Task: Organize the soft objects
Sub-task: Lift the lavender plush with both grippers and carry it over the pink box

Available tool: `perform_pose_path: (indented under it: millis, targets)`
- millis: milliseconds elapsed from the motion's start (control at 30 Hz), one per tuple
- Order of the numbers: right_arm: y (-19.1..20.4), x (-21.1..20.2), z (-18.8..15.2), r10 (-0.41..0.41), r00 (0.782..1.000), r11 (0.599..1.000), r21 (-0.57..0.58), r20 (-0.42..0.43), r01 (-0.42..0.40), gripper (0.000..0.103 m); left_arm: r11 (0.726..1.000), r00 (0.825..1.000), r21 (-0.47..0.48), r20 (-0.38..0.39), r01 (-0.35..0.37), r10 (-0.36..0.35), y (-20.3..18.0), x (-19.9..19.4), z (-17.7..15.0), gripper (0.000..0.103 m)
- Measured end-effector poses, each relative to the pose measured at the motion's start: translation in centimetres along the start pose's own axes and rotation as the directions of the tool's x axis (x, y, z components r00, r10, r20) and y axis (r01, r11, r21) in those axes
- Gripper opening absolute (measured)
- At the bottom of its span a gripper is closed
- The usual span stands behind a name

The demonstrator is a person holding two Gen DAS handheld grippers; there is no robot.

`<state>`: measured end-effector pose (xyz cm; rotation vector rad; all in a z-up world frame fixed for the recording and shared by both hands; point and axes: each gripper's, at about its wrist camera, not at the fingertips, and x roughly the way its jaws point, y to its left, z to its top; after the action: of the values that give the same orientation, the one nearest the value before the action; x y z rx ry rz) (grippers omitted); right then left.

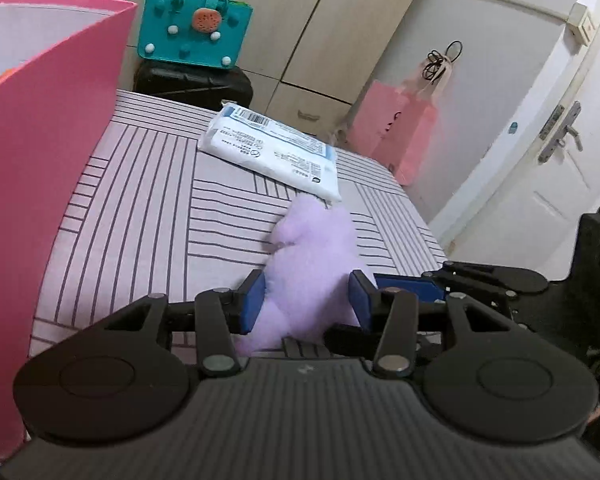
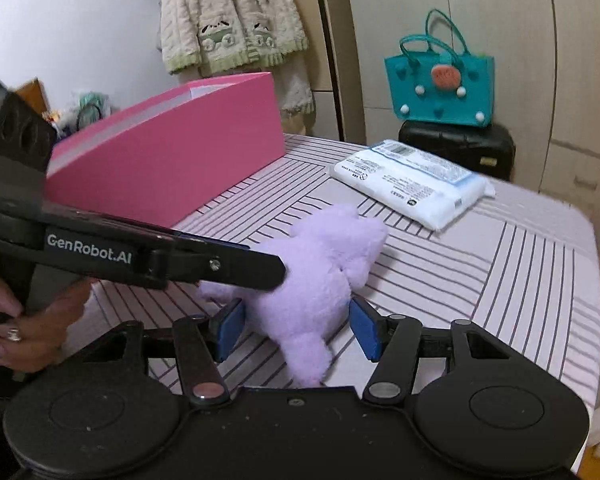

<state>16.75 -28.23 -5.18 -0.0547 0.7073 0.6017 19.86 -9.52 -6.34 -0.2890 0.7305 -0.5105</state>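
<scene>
A fluffy lilac plush toy [image 2: 320,280], stubby-limbed and soft in its pile, is seen lying on its side on the pale bed cover with thin dark stripes [image 2: 480,280]. In the left wrist view the blue pads of the left gripper [image 1: 306,300] are pressed against both flanks of the toy [image 1: 312,264], so it is clamped at its lower body. In the right wrist view the right gripper [image 2: 296,328] is set around the toy's hind part with its jaws apart: the left pad sits just beside the fur, while a gap is seen at the right pad. The left gripper's black finger [image 2: 220,264] is seen reaching the toy from the left, held by a hand [image 2: 28,328] wearing a ring. Beyond the toy's head a white and blue wipes packet [image 2: 412,180] is laid flat. To the toy's left a tall pink cardboard box [image 2: 172,156] is stood on the cover.
</scene>
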Motion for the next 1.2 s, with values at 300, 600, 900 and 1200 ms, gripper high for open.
perform_pose_path:
  millis: [300,600,900,1200]
  targets:
    - [0.8,-0.7,-0.5,-0.060,0.998,0.998,0.001,0.026,0.060,0.049,1.000,1.000,-0.015,0.018,0.017,-0.016,0.2,0.4,-0.5,0.045]
    - [2.6,-1.7,-1.1,-0.072,0.996,0.997,-0.007,0.045,0.072,0.048,0.999,0.999,0.043,0.042,0.009,-0.010,-0.9,-1.3,-1.5,0.045]
    - [5.0,-3.7,-0.6,-0.051,0.997,0.999,-0.008,0.057,0.052,0.049,0.996,0.997,0.087,0.073,0.020,-0.026,-1.4,-5.1,-1.9,0.045]
    - [7.2,-5.4,2.5,-0.057,0.995,0.998,-0.019,0.077,0.059,0.049,0.991,0.997,0.134,0.074,-0.011,0.001,-2.3,-9.0,0.9,0.045]
